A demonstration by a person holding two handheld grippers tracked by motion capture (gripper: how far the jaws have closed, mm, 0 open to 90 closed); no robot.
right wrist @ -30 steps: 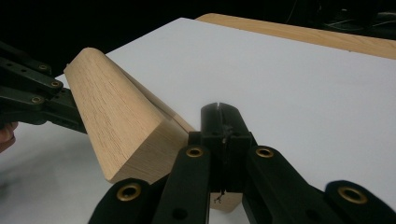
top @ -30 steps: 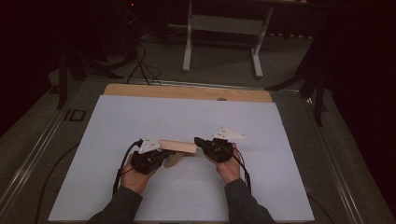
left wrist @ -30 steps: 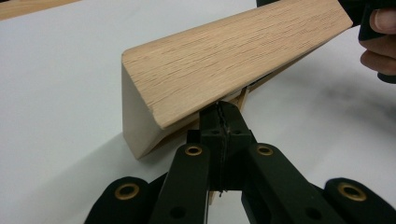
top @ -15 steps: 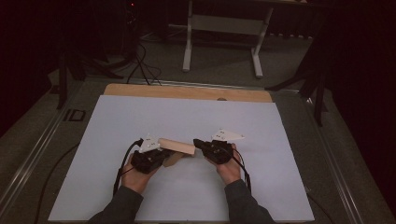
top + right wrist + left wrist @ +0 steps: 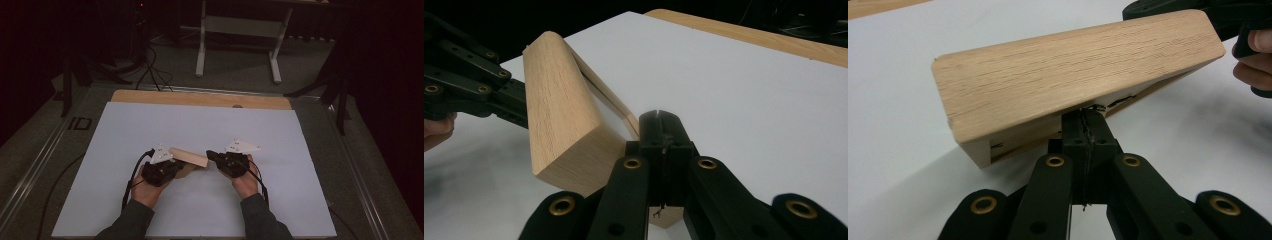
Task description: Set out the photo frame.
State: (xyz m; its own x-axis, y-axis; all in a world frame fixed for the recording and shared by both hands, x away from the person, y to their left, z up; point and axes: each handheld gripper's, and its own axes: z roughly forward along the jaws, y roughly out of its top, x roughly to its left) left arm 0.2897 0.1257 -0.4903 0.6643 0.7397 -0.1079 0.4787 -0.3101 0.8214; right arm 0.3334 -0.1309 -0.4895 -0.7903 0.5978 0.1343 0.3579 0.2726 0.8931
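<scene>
holding a wooden block (image 5: 189, 157) between them, both grippers sit low in the centre of the high view, just above the white counter (image 5: 280, 130). the left gripper (image 5: 172, 167) has its fingers pressed together with nothing wide between them; in the left gripper view they meet right under the block's (image 5: 1073, 80) lower edge, where a thin wooden flap or lip seems to run, and they look to be pinching that edge, though the contact itself is hard to make out. the right gripper (image 5: 212, 155) is likewise closed tight, its fingers together at the block's (image 5: 561, 115) near end in the right gripper view, beside a thin curved strip that stands off the block's side. whether they grip that strip or merely press against the wood, i cannot tell.

as a judgement: the block is lifted or tipped off the counter at one end and steadied from both sides, so the pick-up part looks done. what seems left is working the thin piece, opening or parting it from the block, or setting the block down somewhere. no target spot is marked on the counter.
</scene>
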